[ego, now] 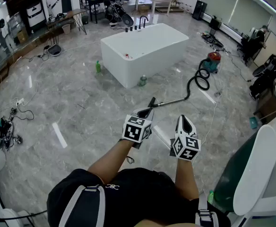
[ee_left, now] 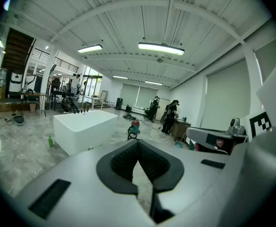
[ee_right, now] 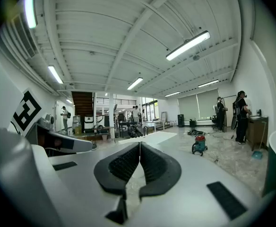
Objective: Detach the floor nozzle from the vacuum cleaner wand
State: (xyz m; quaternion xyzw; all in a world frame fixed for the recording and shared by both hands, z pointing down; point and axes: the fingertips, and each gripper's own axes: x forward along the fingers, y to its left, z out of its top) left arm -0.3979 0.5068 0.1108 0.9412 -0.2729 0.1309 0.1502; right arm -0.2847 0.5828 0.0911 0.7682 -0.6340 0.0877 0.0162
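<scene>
So we're holding left gripper [ego: 146, 111] & right gripper [ego: 184, 120] closed, empty; small black floor nozzle [ego: 151, 101] on stiff metal wand [ego: 172, 100] looking prob. light, so grip by joint.

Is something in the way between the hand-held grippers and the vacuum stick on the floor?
Nothing visible is. Only bare floor lies between the left hand-held gripper, the right hand-held gripper and the wand ahead.

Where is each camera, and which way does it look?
Head view: on the person's head, steeply down at forearms, left gripper, right gripper, wand.
Left gripper view: on that gripper, along its shut jaws toward the bathtub.
Right gripper view: on that gripper, along its shut jaws toward the vacuum cleaner.
Shared: all show the vacuum cleaner.
</scene>
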